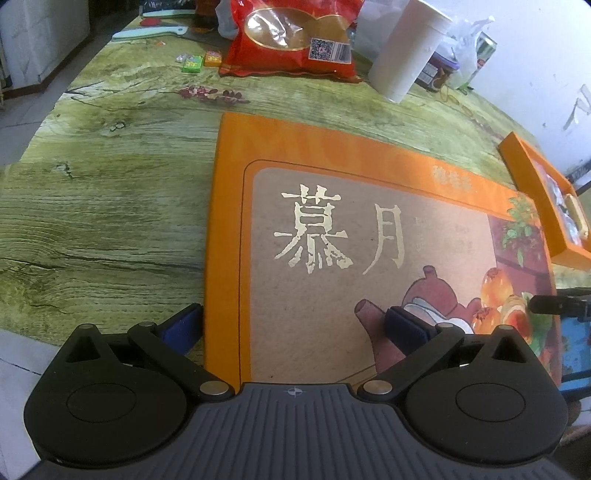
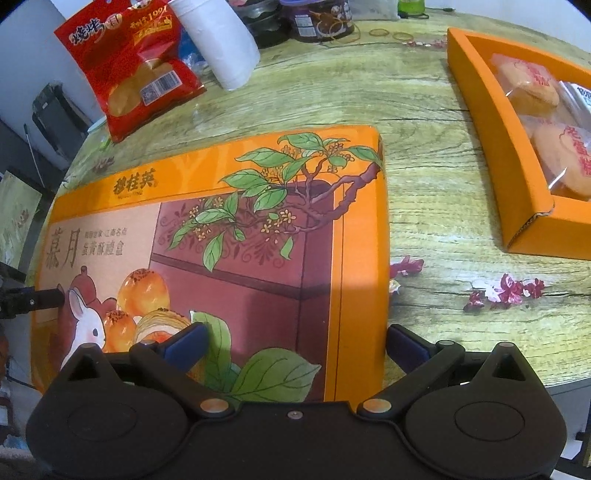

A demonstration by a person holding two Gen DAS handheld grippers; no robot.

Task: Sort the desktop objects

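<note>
A large orange gift-box lid with gold characters and a rabbit picture lies flat on the wood-grain table. My left gripper is open at the lid's near left corner, with one finger against the left side wall and the other over the top face. My right gripper is open at the near right corner, straddling the right side wall the same way. To the right sits the open orange box base, holding wrapped pastries.
A red snack bag and a white paper roll stand behind the lid. Small candies and a pale knife lie far left. Dark jars and rubber bands sit at the back.
</note>
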